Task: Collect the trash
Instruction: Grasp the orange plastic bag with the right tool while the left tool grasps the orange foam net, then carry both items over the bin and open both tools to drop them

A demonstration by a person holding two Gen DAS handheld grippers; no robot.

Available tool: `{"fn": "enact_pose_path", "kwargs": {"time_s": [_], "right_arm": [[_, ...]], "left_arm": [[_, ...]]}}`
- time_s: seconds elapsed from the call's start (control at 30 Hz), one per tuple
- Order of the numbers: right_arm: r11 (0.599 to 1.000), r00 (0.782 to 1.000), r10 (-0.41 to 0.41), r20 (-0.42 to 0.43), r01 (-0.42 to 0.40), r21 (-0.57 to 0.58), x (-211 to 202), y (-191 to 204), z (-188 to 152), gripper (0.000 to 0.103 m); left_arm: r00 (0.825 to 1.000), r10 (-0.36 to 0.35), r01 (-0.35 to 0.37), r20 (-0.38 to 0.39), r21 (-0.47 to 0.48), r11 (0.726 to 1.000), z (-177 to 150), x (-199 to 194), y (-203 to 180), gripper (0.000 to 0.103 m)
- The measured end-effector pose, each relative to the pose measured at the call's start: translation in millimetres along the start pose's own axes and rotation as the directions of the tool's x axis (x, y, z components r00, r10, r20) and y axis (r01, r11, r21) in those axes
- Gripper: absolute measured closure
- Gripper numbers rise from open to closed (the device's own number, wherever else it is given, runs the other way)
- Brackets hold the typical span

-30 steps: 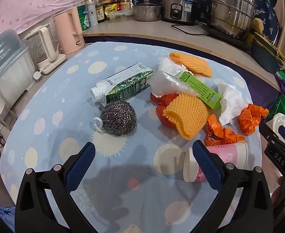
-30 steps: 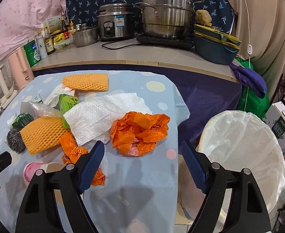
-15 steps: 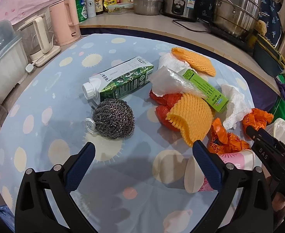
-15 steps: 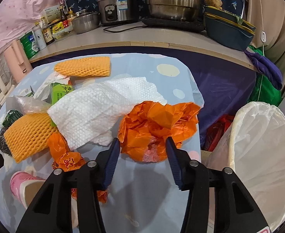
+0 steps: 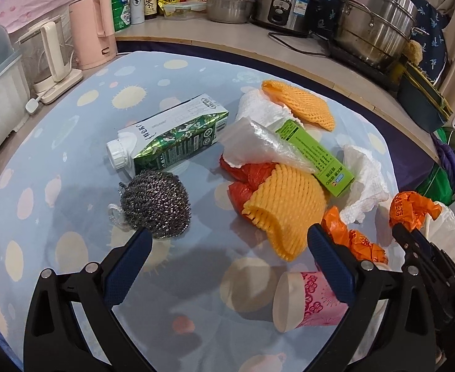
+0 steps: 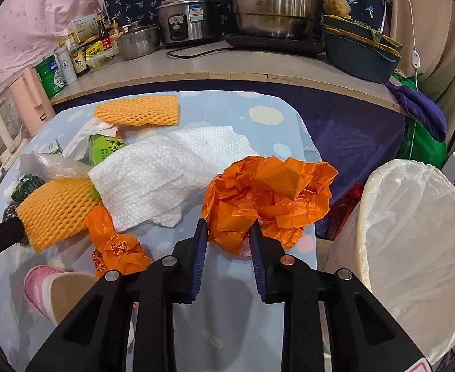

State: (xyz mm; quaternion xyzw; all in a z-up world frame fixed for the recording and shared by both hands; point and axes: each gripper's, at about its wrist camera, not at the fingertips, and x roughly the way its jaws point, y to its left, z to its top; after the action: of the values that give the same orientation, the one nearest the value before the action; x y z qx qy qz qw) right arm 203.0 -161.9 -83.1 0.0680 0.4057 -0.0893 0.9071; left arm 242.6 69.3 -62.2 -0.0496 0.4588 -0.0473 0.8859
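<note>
- Since a second ago, right gripper (image 6: 229, 231) has gone from wide open short of the orange bag (image 6: 267, 197) to pinched on its near edge; left gripper (image 5: 227, 243) has crept toward the scourer (image 5: 155, 202) and stays wide open, holding nothing.
- Table (image 6: 236, 316): most trash lies on its blue spotted cloth; the held bag sits at the right edge, near the bin (image 6: 413, 248), which stands just beside the table, lined in white and open at the top.
- Step in hand, as I judge it: carry the bag over the bin. Lift it clear of the cloth before swinging right, so its loose folds do not drag the paper towel (image 6: 165, 176) along; let go only once the whole wad hangs inside the liner's rim.
- Count, largest first: one carton (image 5: 174, 136), one paper towel sheet plus a second white wad (image 5: 258, 111) farther back, two foam nets (image 5: 286, 207) (image 5: 305, 104), one green box (image 5: 317, 155), one cup (image 5: 308, 303) on its side, one scourer.
- Orange plastic: three pieces that I can tell, namely the gripped bag, a crumpled wrapper (image 6: 116, 248) by the cup, and a redder bag (image 5: 246, 179) under the near net.
- One clear film (image 5: 258, 142) lies over the green box.
</note>
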Motion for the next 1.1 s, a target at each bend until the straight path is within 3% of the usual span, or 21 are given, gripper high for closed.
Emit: {"fn": "enact_pose_path", "kwargs": {"time_s": [0.13, 0.23, 0.43, 0.5, 0.63, 1.1], "right_arm": [[1.0, 1.0, 0.007, 0.01, -0.007, -0.003, -9.8, 2.3, -0.2, 0.077], [1.0, 1.0, 0.013, 0.013, -0.013, 0.0, -13.6, 3.5, -0.7, 0.077], [1.0, 1.0, 0.022, 0.01, -0.022, 0.003, -17.0, 5.5, -2.3, 0.077], [1.0, 1.0, 0.026, 0.011, -0.026, 0.004, -18.3, 3.9, -3.0, 0.077], [0.999, 0.999, 0.037, 0.015, -0.037, 0.004, -24.7, 4.3, -6.4, 0.077], [0.998, 0.994, 0.058, 0.089, -0.06, 0.028, -75.7, -10.7, -13.1, 0.077]], "left_arm": [[1.0, -0.024, 0.024, 0.0, -0.01, 1.0, 5.7, 7.9, -7.0, 0.008], [0.999, -0.04, 0.04, -0.011, -0.009, 0.999, 9.3, 13.9, -12.0, 0.018], [0.997, -0.067, 0.066, -0.039, -0.024, 0.998, 10.3, 16.7, -15.1, 0.052], [0.996, -0.075, 0.074, -0.047, -0.025, 0.997, 9.4, 15.3, -16.0, 0.07], [0.996, -0.08, 0.079, -0.049, -0.018, 0.997, 7.0, 8.4, -17.7, 0.088], [0.994, -0.089, 0.087, 0.068, 0.032, 0.996, 0.3, -61.8, -27.0, 0.093]]}}
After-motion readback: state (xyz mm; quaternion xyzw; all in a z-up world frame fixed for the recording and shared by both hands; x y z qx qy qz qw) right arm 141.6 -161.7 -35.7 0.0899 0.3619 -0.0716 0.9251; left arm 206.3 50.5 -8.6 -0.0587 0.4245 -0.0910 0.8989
